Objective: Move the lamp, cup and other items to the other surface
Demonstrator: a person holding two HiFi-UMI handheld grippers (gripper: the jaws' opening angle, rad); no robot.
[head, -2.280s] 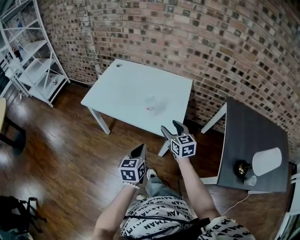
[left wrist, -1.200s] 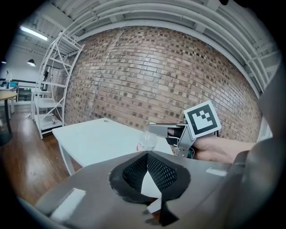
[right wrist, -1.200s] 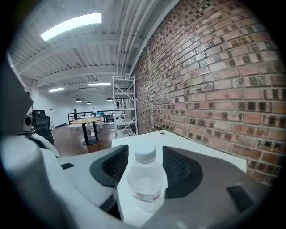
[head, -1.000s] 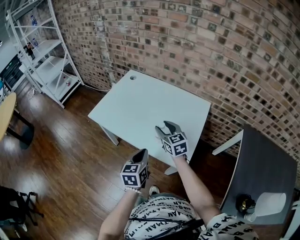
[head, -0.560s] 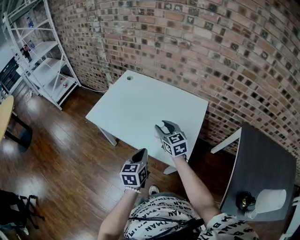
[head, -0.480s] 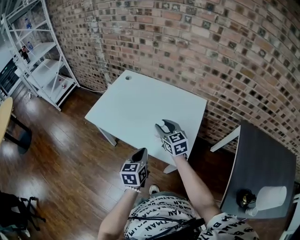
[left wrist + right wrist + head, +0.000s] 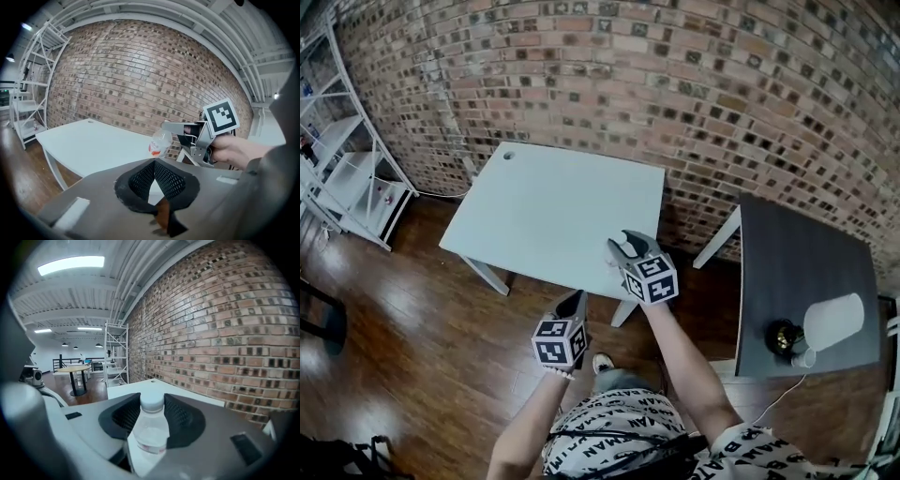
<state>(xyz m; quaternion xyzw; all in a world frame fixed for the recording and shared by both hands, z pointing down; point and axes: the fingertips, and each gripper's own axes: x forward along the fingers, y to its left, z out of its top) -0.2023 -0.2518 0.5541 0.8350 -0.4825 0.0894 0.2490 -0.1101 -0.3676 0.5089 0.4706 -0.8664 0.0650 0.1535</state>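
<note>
My right gripper (image 7: 626, 242) is shut on a small clear bottle (image 7: 151, 432) with a white cap and a red label. Its jaws have just been closing with the bottle between them. It holds the bottle (image 7: 159, 143) in the air over the near right corner of the white table (image 7: 544, 202). My left gripper (image 7: 576, 300) hangs lower and to the left over the floor, shut and empty. On the dark side table (image 7: 806, 262) at right lie a lamp (image 7: 832, 322) with a white shade and, beside it, a small white cup (image 7: 803, 359).
A brick wall (image 7: 675, 84) runs behind both tables. A white shelf rack (image 7: 342, 178) stands at the far left on the wood floor (image 7: 403, 309). The lamp's cord trails off the dark table's near edge. A round table (image 7: 75, 368) stands further off in the room.
The right gripper closed on the bottle and lifted it off the white table toward that table's near right corner. The left gripper drifted a little. Lamp and cup have not moved.
</note>
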